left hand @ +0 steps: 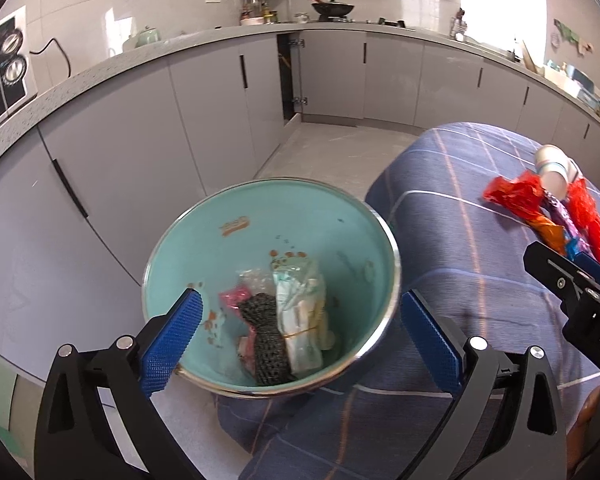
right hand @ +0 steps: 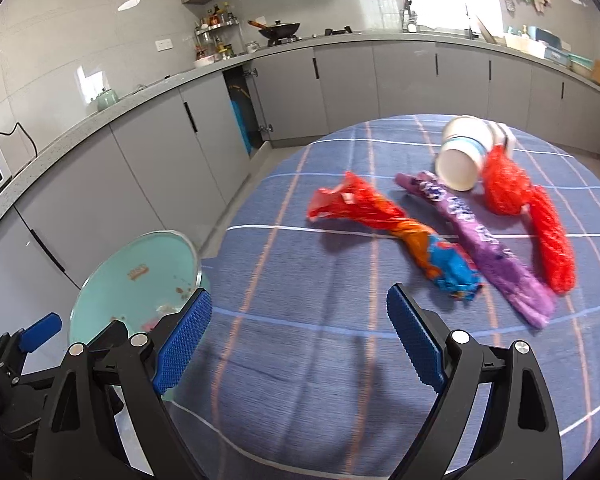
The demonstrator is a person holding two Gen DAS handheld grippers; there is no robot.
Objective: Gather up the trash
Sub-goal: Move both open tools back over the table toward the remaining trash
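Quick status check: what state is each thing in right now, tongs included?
Left tongs: open, empty, over the basin.
Right tongs: open, empty, over the table.
Basin: upright, holding a few wrappers.
Cup: tipped on its side.
Orange wrapper: twisted, lying flat.
Purple wrapper: lying flat.
Red net: bunched, on table.
Cabinet door: ajar.

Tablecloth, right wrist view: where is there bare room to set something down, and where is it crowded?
Free: the near tablecloth from the right gripper to the orange-blue wrapper, and the left strip toward the teal basin. Crowded: far right, where purple wrapper, red mesh bag and paper cups cluster.
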